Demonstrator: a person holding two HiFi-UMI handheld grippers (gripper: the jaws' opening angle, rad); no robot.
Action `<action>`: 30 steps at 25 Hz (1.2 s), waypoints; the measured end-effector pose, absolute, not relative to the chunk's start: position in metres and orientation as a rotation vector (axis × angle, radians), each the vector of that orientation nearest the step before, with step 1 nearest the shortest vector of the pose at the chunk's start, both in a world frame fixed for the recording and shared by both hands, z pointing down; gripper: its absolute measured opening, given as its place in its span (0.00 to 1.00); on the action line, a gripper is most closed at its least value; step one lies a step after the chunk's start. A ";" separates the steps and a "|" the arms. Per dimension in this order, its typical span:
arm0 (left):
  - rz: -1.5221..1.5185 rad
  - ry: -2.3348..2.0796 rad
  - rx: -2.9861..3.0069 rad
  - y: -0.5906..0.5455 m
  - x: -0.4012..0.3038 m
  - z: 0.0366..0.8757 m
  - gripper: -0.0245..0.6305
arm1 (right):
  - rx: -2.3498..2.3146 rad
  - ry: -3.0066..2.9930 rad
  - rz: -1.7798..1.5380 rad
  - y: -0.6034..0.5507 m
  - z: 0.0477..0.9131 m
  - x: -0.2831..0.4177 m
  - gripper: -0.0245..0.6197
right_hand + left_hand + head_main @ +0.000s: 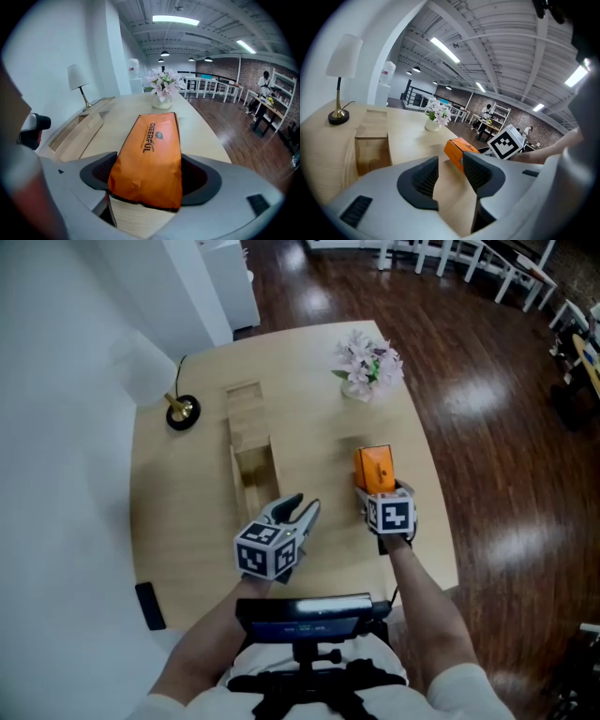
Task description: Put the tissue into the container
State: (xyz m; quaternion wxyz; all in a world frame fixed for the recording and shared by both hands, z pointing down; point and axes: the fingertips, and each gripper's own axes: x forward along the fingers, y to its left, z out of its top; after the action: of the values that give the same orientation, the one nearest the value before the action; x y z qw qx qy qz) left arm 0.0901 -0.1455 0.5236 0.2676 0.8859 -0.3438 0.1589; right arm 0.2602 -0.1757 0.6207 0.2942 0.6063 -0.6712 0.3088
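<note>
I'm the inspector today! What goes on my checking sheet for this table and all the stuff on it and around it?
Surface: pale wooden table.
Job's things: orange tissue pack lying on the table; long wooden container apart from it, with an open compartment.
Clutter: lamp, vase of flowers, small black object at the near edge.
Grippers: left gripper open, nothing between its jaws; right gripper has a jaw on either side of the tissue pack, grip unclear.
Cables: thin cord seems to leave the lamp's base.
Surroundings: white wall, dark wood floor.

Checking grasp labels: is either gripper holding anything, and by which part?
Left gripper: open, empty. Right gripper: its jaws flank the near end of the orange tissue pack; whether they press it cannot be told.
</note>
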 end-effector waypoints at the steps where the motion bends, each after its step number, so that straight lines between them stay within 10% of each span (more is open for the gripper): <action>1: 0.417 -0.938 2.394 -0.147 0.087 0.519 0.27 | 1.621 -1.795 0.813 -0.179 0.615 0.258 0.70; 30: 0.292 -1.253 2.316 -0.165 -0.114 0.485 0.27 | 1.476 -2.027 0.656 -0.211 0.542 0.016 0.69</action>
State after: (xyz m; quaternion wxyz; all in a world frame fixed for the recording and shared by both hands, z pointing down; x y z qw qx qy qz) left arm -0.1136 -0.1646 0.4854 0.2436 0.8478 -0.4588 0.1068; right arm 0.0162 -0.2108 0.5423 0.2713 0.5482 -0.7526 0.2438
